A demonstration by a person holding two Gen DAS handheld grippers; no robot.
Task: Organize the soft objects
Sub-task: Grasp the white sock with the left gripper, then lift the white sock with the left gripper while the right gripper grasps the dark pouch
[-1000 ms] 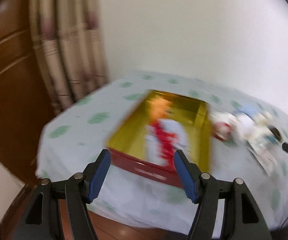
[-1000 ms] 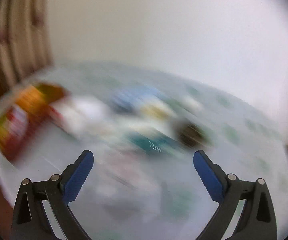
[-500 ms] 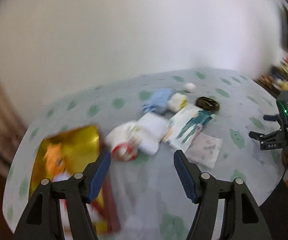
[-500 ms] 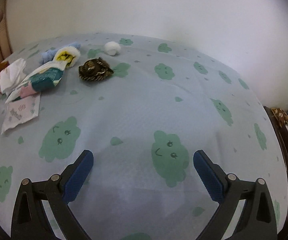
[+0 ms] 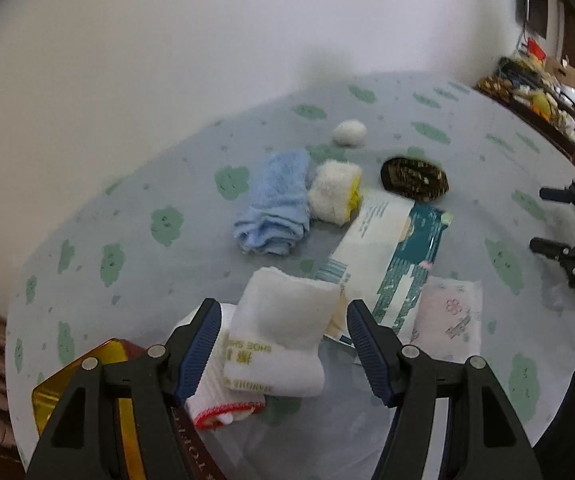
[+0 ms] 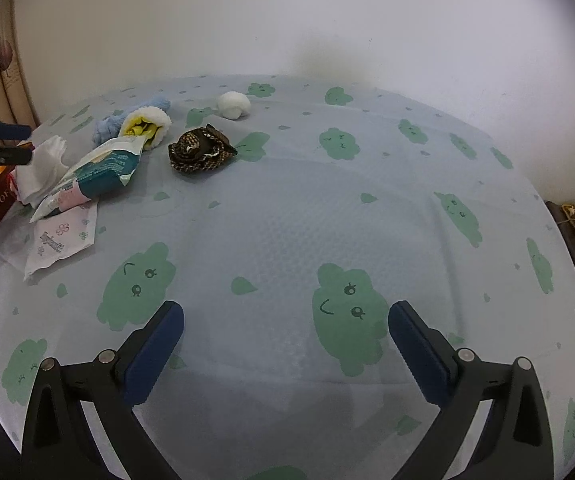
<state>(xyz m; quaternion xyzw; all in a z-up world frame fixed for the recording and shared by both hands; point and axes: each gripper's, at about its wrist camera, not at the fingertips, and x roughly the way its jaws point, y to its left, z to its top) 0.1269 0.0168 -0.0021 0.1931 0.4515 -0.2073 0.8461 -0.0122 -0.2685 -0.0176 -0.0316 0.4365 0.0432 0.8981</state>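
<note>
Since a second ago the left gripper (image 5: 283, 340) has swung away from the red and gold tin (image 5: 87, 364) and now looks down on the pile of soft things. Back then the tin filled the middle of its view; now only a corner shows at 8 o'clock. The right gripper (image 6: 285, 344) has also settled, and its view is sharp instead of blurry.

Biggest of all is the table cloth (image 6: 295, 216), pale blue with green smiling clouds. It covers the whole table.

In the left view, next in size comes the white and teal packet (image 5: 391, 248), lying at 3 o'clock from the middle. A flat pink flowery packet (image 5: 447, 316) lies partly under its near end. The folded white towel (image 5: 287, 332) with yellow letters sits at 6 o'clock, between the left gripper's blue fingers (image 5: 199, 344), which stand wide apart and do not press on it. A white cloth with a red edge (image 5: 223, 400) lies under the towel, beside the tin.

The blue towel (image 5: 275, 204) is near the middle, and a fluffy cream and yellow thing (image 5: 333, 192) touches its right side. The dark brown patterned bundle (image 5: 413, 178) sits at 2 o'clock. Smallest is the white ball (image 5: 349, 132), at 1 o'clock, apart from the rest.

In the right view, the right gripper's fingers are wide apart over bare cloth, with nothing between them. All the soft things lie at 10 o'clock.
</note>
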